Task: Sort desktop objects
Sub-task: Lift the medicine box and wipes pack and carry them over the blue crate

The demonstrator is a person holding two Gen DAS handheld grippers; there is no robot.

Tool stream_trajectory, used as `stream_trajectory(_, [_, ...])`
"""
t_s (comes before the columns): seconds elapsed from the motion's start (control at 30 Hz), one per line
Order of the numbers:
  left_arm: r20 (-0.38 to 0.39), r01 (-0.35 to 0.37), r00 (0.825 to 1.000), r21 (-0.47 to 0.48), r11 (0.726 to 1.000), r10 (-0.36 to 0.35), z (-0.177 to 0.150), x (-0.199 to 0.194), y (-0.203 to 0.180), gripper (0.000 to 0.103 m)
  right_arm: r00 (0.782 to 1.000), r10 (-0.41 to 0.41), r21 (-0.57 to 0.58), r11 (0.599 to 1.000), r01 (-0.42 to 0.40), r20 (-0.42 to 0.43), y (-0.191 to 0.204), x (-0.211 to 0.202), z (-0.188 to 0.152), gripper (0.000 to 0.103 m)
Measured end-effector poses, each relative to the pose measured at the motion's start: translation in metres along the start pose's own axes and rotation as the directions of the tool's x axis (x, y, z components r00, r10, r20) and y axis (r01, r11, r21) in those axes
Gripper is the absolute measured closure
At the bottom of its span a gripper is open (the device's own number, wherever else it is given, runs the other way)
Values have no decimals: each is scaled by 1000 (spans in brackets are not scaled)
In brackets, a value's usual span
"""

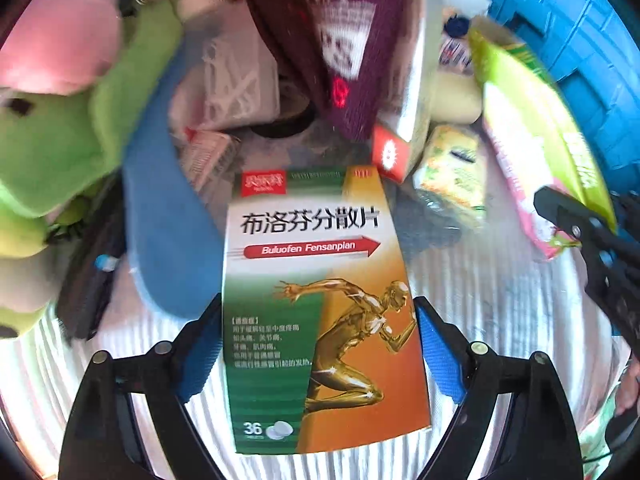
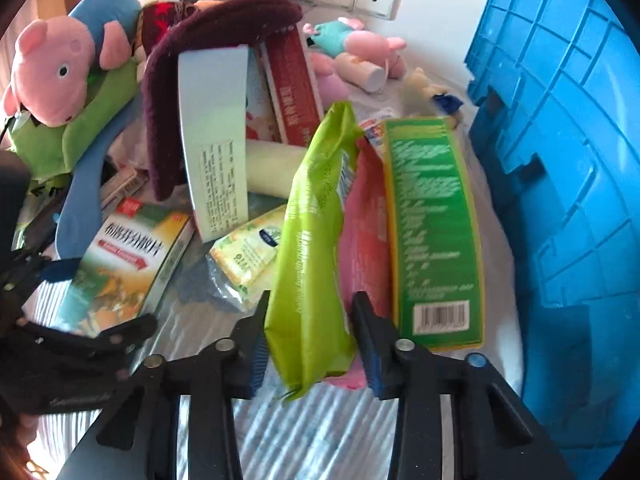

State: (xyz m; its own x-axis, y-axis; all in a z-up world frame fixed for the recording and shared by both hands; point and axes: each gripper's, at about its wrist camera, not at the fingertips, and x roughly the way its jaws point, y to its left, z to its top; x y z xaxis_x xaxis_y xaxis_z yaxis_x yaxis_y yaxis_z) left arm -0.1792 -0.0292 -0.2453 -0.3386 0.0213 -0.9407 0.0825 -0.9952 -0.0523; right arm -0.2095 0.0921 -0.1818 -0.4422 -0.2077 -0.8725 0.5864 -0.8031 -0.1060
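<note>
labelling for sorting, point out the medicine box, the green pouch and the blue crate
medicine box (image 1: 320, 304), left wrist view, middle of its printed front
green pouch (image 2: 312, 248), right wrist view, middle of its green side
blue crate (image 2: 560, 160), right wrist view, its ribbed outer wall

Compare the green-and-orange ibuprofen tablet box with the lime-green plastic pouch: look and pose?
The green-and-orange ibuprofen tablet box is rigid printed card; the lime-green plastic pouch is soft and creased. The box lies flat, face up, on the striped cloth; the pouch stands on edge. The box sits between the wide-open left gripper; the right gripper pinches the pouch.
</note>
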Motion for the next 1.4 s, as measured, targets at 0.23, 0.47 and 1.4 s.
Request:
stream_trajectory(0.23, [176,-36,983,-36,999,42,-13,-76,8,15,991,67,1,998,-68,119,-7,-49,7,87])
stream_trajectory(0.47, [347,-55,934,-80,995,80,-22,-139,-4,15,957,130,-18,991,-130,258,-11,-113,4,88])
stream_trajectory(1.4, [680,8,731,75,997,-57,-11,-296,-129,15,727,-16,50,998,-25,686,-94,-349,-39,88])
